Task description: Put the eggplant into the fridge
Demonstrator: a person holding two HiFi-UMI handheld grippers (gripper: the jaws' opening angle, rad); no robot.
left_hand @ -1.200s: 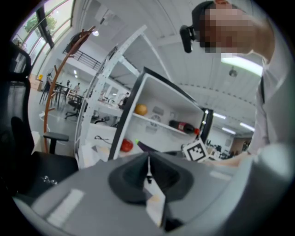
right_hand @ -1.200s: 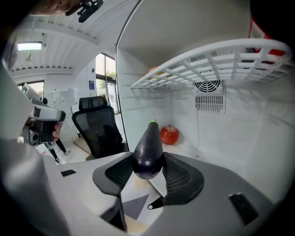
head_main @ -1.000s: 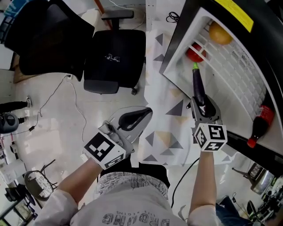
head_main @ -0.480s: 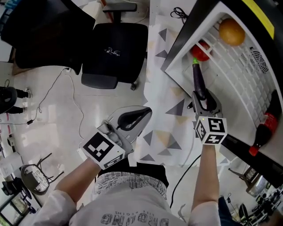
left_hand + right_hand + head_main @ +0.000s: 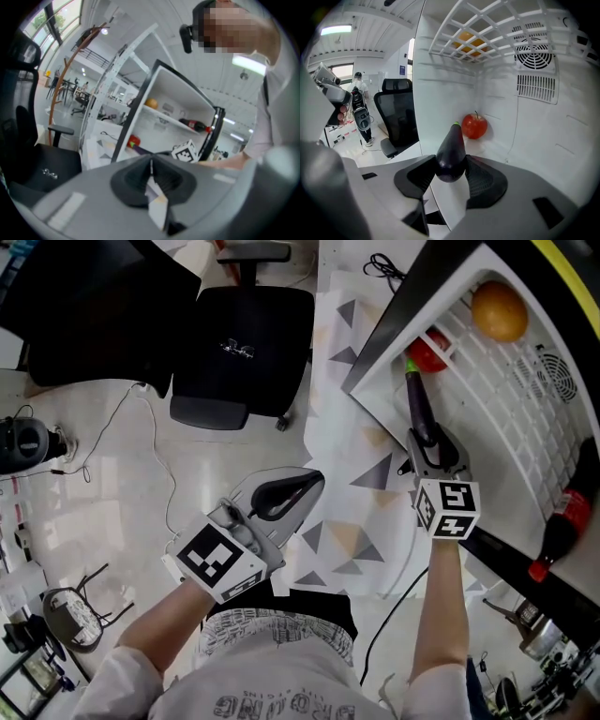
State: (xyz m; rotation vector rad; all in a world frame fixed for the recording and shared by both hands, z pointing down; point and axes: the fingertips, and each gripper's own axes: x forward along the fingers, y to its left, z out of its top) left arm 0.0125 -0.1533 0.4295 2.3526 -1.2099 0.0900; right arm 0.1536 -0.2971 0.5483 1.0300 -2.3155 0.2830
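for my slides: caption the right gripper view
Right gripper holds the eggplant, tip pointing toward a red apple in the fridge.

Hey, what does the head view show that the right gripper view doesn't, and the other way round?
Only the head view: the left claw, shut and empty, and a dark red-capped bottle.
Only the right gripper view: the right claw seen close up, its pads pressing the eggplant's thick end, and a person standing far off.
Both: the eggplant, the red apple beyond its tip, the orange on the wire shelf, and the black office chair.
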